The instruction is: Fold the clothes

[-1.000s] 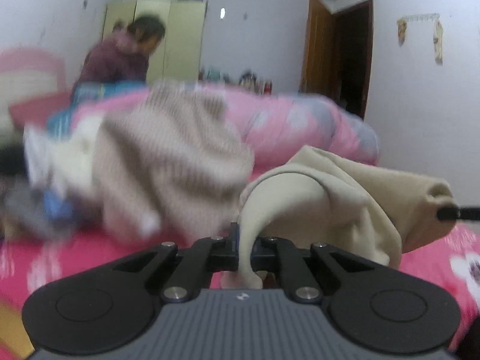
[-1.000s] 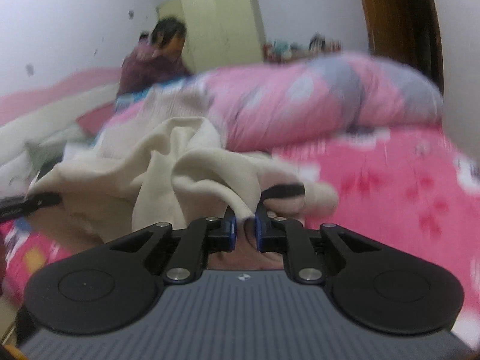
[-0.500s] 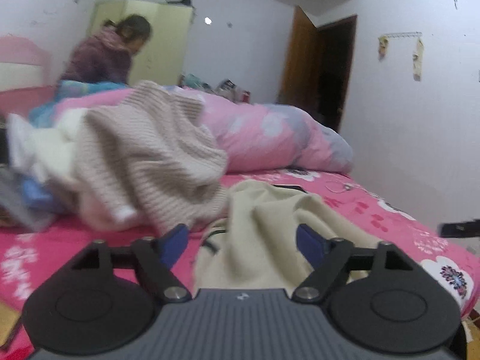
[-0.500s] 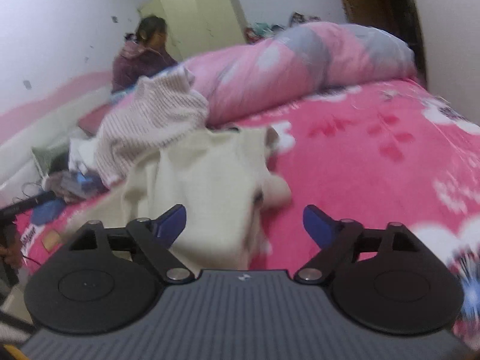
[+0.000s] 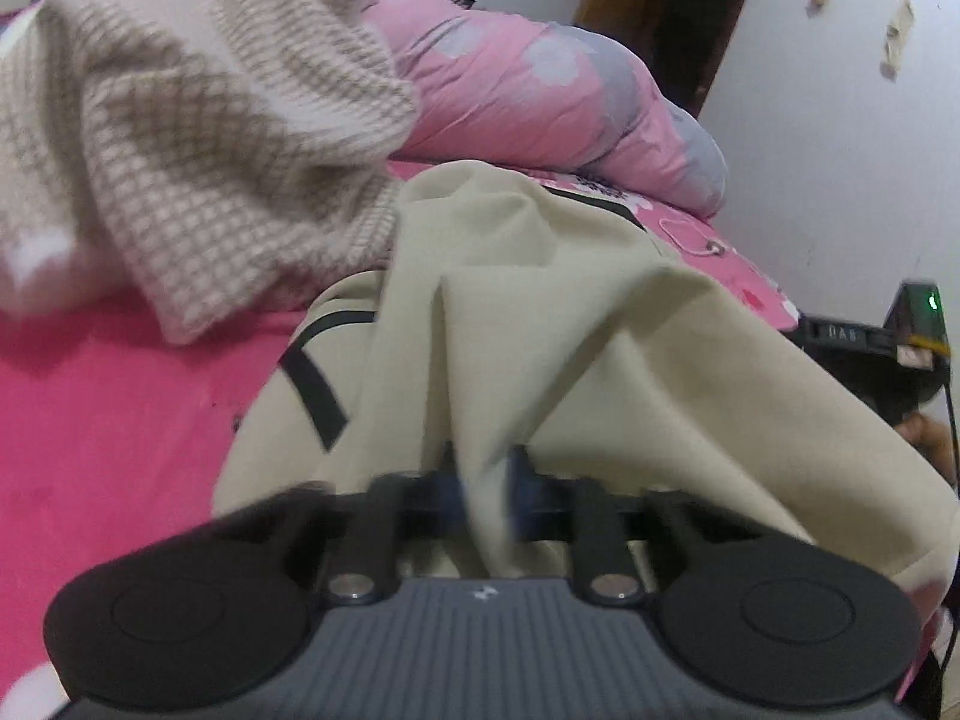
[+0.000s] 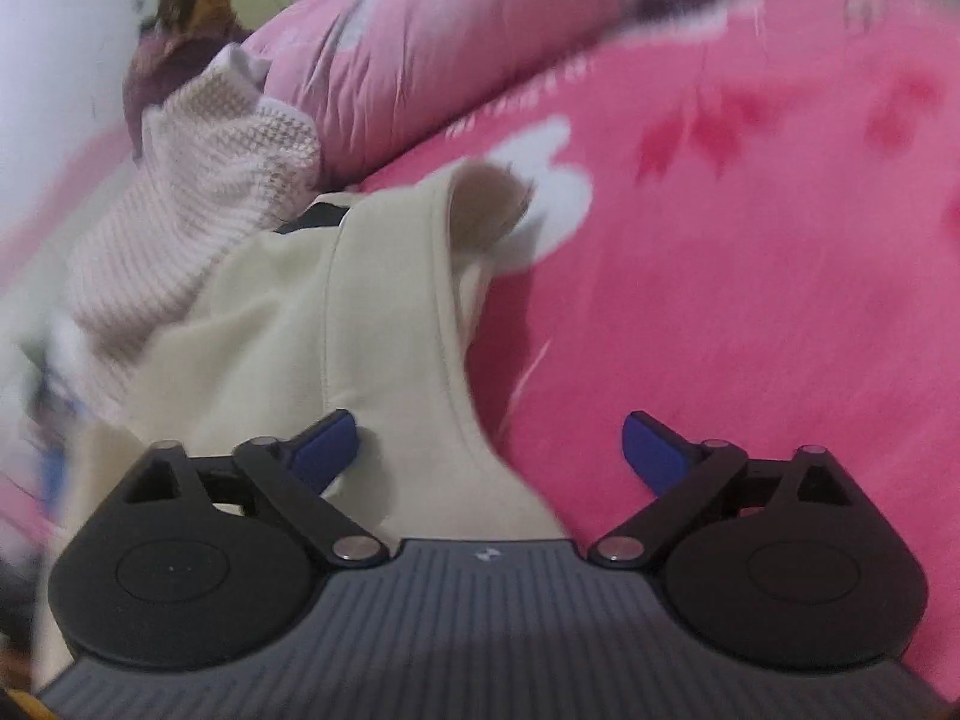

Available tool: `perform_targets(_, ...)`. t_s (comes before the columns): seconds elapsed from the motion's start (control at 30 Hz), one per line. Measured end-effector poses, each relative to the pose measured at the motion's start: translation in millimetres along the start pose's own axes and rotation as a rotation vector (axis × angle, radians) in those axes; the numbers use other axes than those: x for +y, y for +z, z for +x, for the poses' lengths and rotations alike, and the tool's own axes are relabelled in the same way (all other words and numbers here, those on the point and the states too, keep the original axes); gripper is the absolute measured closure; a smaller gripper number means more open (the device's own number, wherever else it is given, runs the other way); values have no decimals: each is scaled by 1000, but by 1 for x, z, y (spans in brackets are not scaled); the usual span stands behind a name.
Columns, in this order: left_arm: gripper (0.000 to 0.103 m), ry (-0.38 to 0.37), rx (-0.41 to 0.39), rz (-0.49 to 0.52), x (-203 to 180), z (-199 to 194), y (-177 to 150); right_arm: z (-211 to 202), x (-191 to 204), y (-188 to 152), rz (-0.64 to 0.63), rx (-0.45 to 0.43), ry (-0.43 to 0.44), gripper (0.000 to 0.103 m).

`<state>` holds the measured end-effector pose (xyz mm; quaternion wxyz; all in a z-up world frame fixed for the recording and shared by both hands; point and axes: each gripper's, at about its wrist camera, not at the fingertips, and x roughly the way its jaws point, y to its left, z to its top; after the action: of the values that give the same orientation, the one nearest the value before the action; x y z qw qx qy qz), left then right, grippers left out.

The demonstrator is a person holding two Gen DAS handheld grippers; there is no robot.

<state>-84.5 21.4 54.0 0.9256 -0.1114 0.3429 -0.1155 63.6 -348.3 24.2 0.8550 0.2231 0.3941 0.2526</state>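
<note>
A cream garment with black trim lies crumpled on the pink bed sheet. My left gripper sits low at its near edge, its jaws closing, and a fold of the cream cloth is pinched between the blurred blue pads. In the right wrist view the same cream garment runs up the left half, a sleeve cuff at its far end. My right gripper hovers over the garment's near right edge. Its jaws are closing but stand wide, with the cloth's hem between them and the right pad clear of it.
A beige-and-white knit sweater is heaped just left of the cream garment, seen too in the right wrist view. A rolled pink duvet lies behind. A person sits at the far side. A dark doorway is beyond the bed.
Both grippers held the cream garment up, then opened and let it drop on the bed. Both have since come down close to it; the left has closed on a fold, the right has narrowed.
</note>
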Motion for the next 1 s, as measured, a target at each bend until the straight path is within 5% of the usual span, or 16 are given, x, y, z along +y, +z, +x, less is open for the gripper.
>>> perform_targets(0.07, 93, 2, -19, -2, 3, -7, -2, -8, 3, -8, 29, -21, 87, 74)
perform_targets(0.1, 95, 8, -29, 5, 0, -10, -1, -13, 9, -12, 16, -32, 93, 96)
perform_targets(0.13, 96, 11, -42, 9, -1, -16, 0, -19, 17, -16, 6, -34, 113, 102)
perform_targets(0.27, 96, 30, -107, 12, -2, -47, 1, -53, 53, -32, -71, -59, 190, 103)
perform_targets(0.37, 96, 71, -137, 0, 12, -66, -1, -85, 66, -44, -102, -129, 133, 99)
perform_targets(0.43, 97, 105, -145, -11, 23, -73, -3, -95, 57, -55, -52, -139, 58, 77)
perform_targets(0.47, 97, 121, -151, -16, 29, -76, -5, -98, 48, -61, -13, -133, 16, 52)
perform_targets(0.5, 97, 138, -155, -21, 36, -79, -6, -99, 43, -69, 19, -116, 3, 48)
perform_targets(0.67, 97, 175, -147, -63, 59, -86, -14, -78, 62, -124, 64, 47, 192, 67)
perform_targets(0.77, 96, 154, -199, -75, 63, -106, -14, -66, 126, -141, -89, 26, 277, 66)
perform_targets(0.87, 90, 209, -254, -74, 64, -136, -12, -45, 186, -152, -244, 4, 360, 67)
perform_targets(1.0, 87, 314, -310, -64, 69, -175, -10, 0, 261, -187, -536, 20, 312, 59)
